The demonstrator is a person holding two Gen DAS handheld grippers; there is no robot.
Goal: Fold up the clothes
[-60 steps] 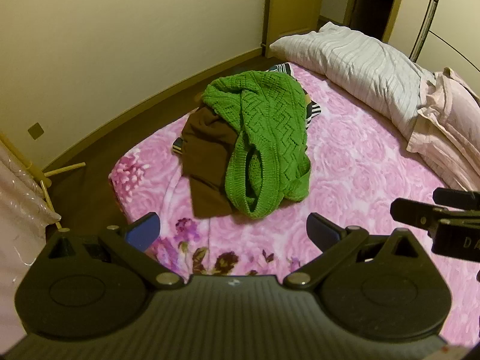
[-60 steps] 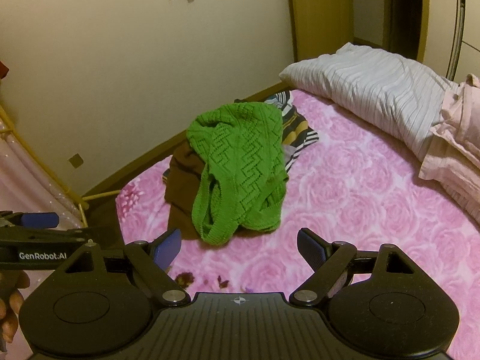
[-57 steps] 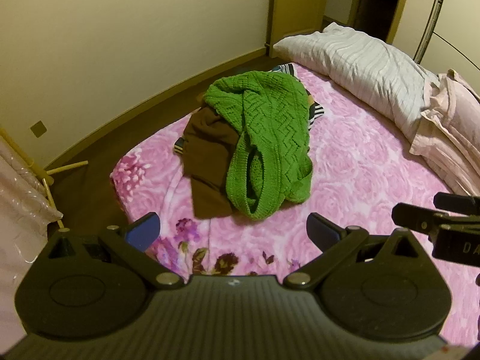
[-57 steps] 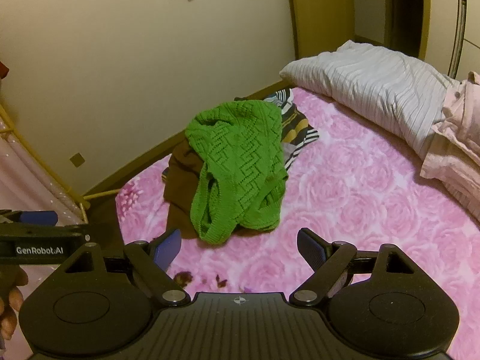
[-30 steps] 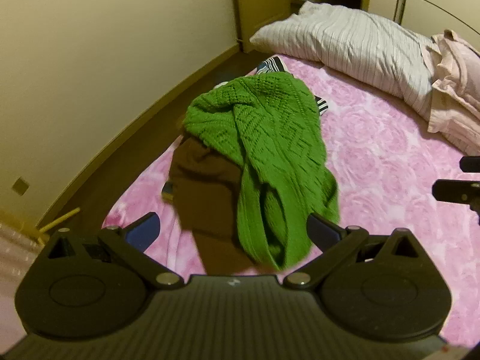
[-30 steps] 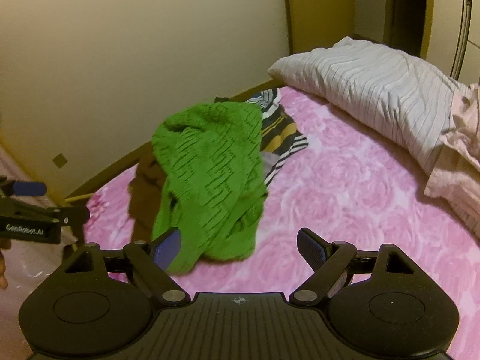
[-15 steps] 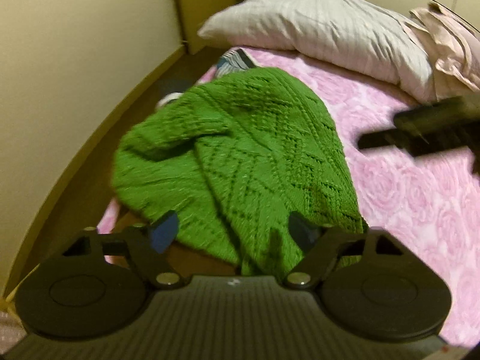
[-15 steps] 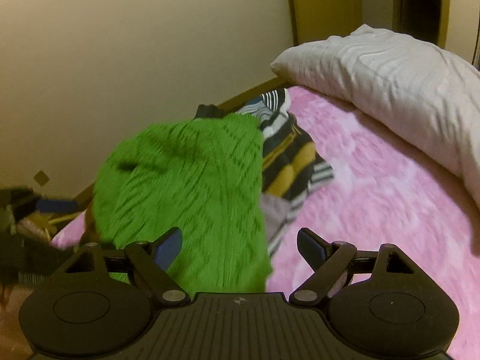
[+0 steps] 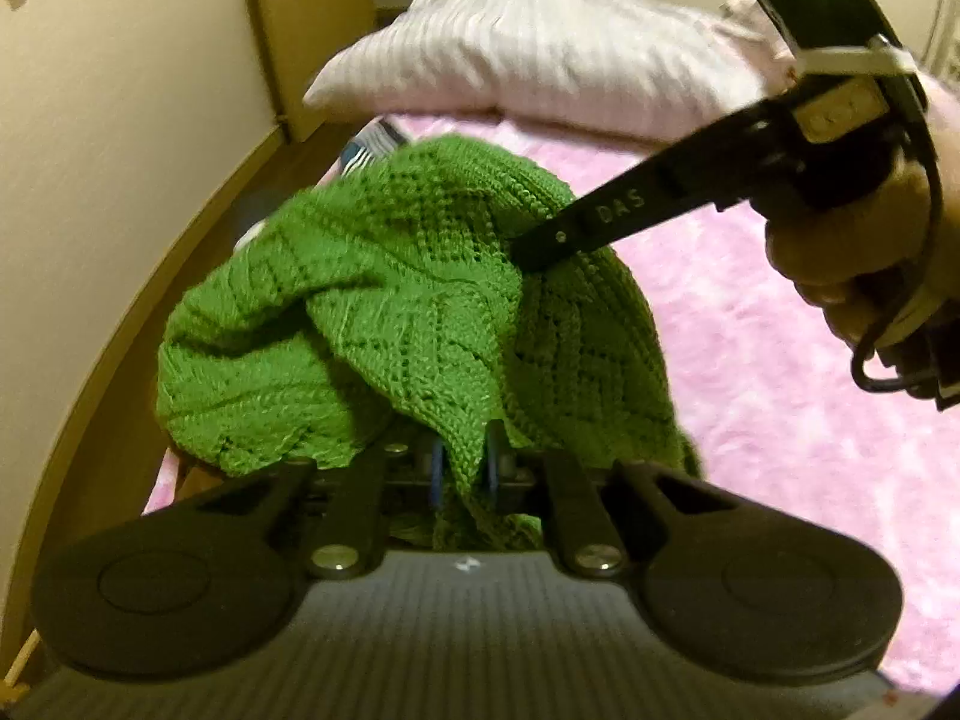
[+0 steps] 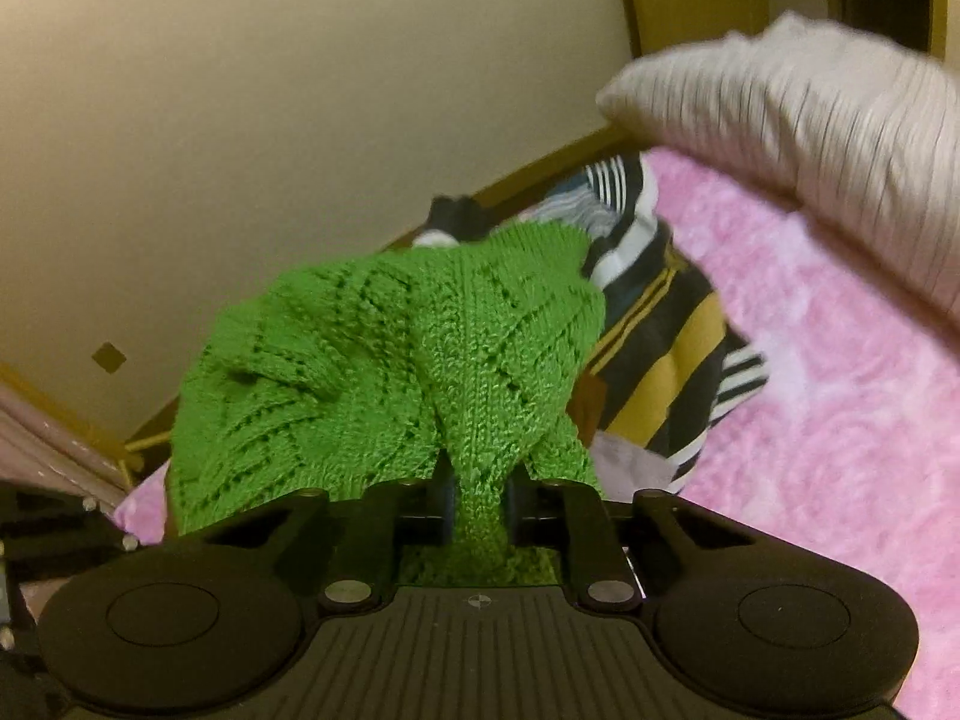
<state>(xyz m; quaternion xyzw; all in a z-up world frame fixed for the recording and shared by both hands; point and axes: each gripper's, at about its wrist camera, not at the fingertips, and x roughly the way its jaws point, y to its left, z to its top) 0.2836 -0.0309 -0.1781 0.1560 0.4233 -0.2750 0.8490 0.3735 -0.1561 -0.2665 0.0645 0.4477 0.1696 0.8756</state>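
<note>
My left gripper: jaws pinched nearly together on green knit. My right gripper: likewise clamped on same knit. Right hand wraps gripper handle, reaching in from right.

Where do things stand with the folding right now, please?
Left gripper and right gripper both shut on green knit sweater. Striped garment lies beside it.
</note>
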